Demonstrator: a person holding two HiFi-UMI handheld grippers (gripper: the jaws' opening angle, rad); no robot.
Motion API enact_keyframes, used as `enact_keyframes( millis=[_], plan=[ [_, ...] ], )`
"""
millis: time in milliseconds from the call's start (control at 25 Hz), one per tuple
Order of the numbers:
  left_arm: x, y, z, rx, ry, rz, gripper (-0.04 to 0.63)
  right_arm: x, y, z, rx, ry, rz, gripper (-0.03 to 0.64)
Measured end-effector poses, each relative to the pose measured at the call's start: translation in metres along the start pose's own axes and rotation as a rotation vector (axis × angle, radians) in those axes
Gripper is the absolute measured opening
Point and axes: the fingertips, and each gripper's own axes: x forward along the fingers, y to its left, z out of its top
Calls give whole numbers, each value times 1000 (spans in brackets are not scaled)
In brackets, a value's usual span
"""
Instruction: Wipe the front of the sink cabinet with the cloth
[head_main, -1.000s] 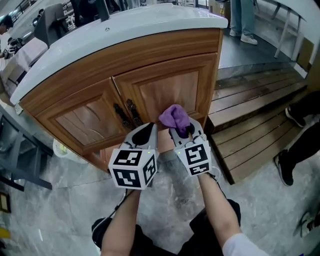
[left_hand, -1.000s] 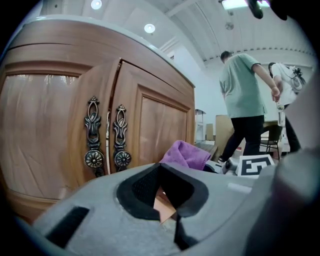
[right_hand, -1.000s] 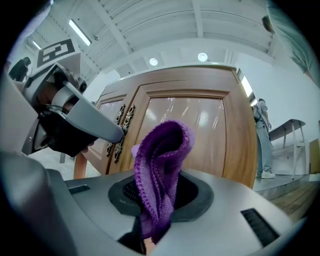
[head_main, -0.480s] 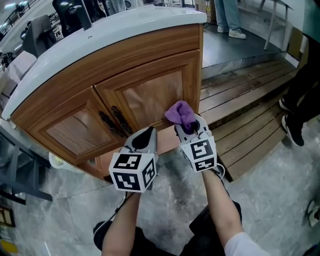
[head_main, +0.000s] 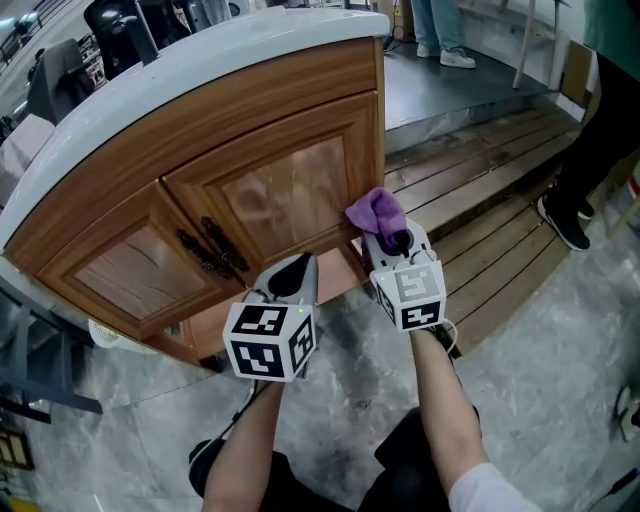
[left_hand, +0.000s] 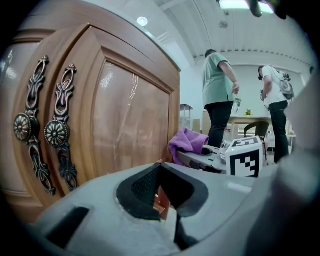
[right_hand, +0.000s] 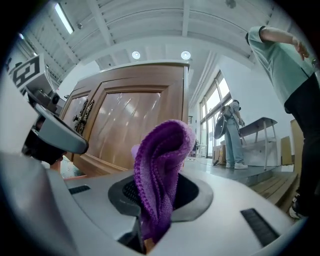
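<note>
The right gripper (head_main: 393, 244) is clamped on a purple cloth (head_main: 376, 211), which bunches up out of its jaws. The cloth sits at the lower right corner of the wooden sink cabinet (head_main: 150, 190), by the bottom edge of the right door (head_main: 290, 195). Whether it actually touches the wood cannot be told. The left gripper (head_main: 297, 270) is just to the left of the right one and nearer the person. Its jaws are drawn together with nothing between them, and it points at the cabinet's base below the two dark ornate handles (head_main: 210, 256) where the doors meet. A white counter (head_main: 180, 65) tops the cabinet. To the right are wooden floor boards (head_main: 480, 225), where a person's dark shoe (head_main: 565, 222) stands.
</note>
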Motion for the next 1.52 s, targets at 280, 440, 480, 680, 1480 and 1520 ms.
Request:
enact_keyframes(
  millis=[280, 440, 480, 680, 1480, 1520],
  plan=[
    [14, -12, 1, 30, -6, -40, 6, -4, -13, -10, -3, 40, -36, 80],
    [16, -17, 4, 38, -21, -59, 6, -11, -9, -7, -6, 41, -43, 80],
    [16, -19, 5, 41, -25, -64, 6, -13, -5, -3, -4, 38, -35, 80],
    [9, -20, 1, 60, -24, -75, 6, -26, 17, 20, 2, 23, 16, 80],
    [-88, -48, 27, -114, 92, -61, 6, -105, 106, 94, 157, 261, 233, 80],
    [-96, -51, 35, -121, 102, -59, 6, -108, 108, 105, 166, 268, 234, 80]
  ],
)
